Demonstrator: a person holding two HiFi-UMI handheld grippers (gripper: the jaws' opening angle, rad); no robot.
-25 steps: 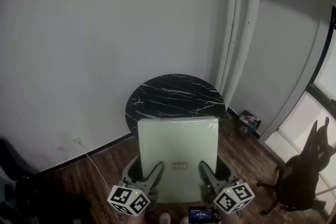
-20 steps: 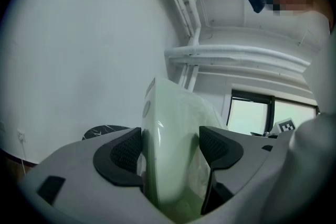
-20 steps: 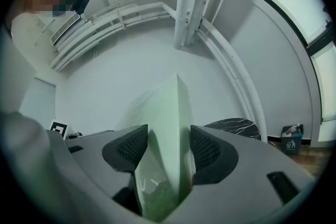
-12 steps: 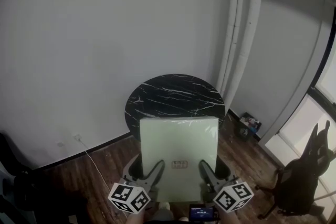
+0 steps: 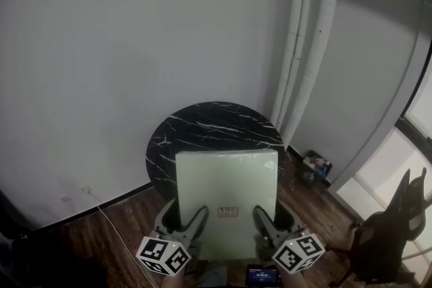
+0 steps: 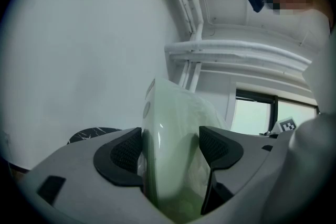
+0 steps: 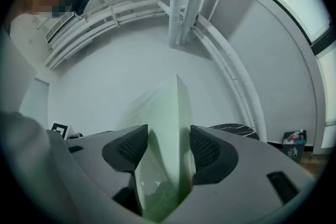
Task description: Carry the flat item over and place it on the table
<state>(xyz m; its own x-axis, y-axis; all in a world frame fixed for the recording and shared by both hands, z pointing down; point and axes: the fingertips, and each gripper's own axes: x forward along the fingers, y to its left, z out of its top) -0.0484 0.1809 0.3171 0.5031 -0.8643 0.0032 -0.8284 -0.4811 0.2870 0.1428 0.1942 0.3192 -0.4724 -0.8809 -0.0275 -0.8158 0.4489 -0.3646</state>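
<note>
The left claw and the right claw each pinched the near edge of a pale green panel, the left one toward its left corner and the right one toward its right corner. In the left gripper view the claw was clamped on the panel, whose edge ran up between the dark pads; the right gripper view showed the same grip on the panel. The panel was held above the wooden floor, its far edge overlapping the near rim of the round black marbled surface in the head view; contact could not be told. A small label sat between the claws. A dark chair stood at the right.
</note>
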